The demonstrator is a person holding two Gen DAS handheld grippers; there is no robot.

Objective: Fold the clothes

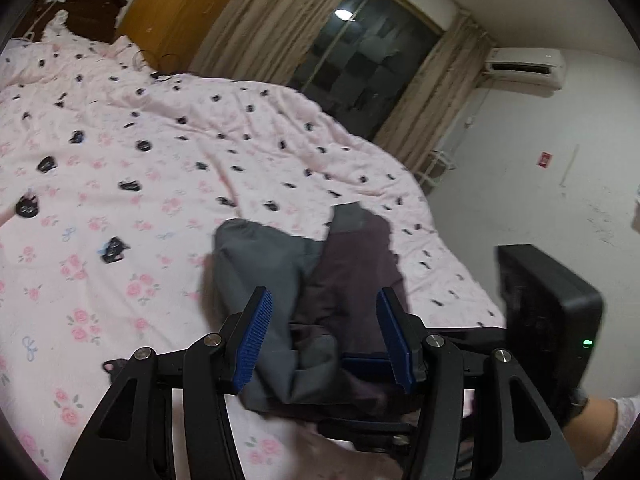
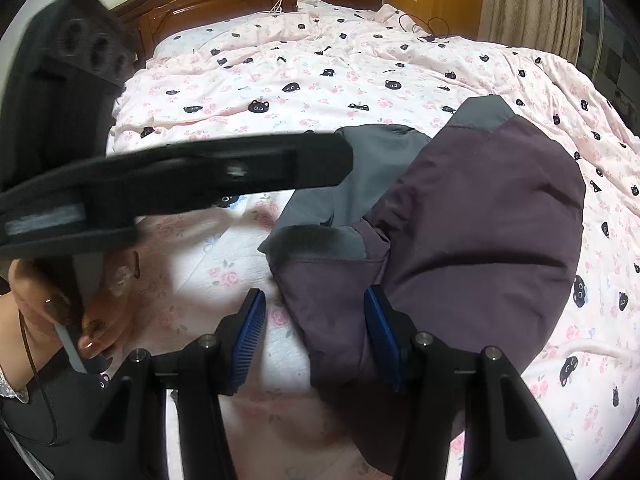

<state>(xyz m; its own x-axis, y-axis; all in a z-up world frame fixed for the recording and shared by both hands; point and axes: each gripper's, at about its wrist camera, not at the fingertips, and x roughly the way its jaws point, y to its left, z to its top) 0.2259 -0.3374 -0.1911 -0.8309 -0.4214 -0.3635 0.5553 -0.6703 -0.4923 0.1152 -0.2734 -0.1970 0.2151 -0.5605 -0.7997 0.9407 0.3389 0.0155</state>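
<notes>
Partly folded, by the look of it: purple-and-grey jacket [image 2: 472, 216] bunched on the near edge of the pink bed [image 2: 360, 68], not yet neat. Left tongs [image 1: 324, 336] apart around cloth, unpinched; right tongs [image 2: 316, 336] apart over its hem.

The jacket [image 2: 480, 216] is dark purple with grey parts; the bed cover [image 1: 120, 152] is pink with roses and black cat faces.
</notes>
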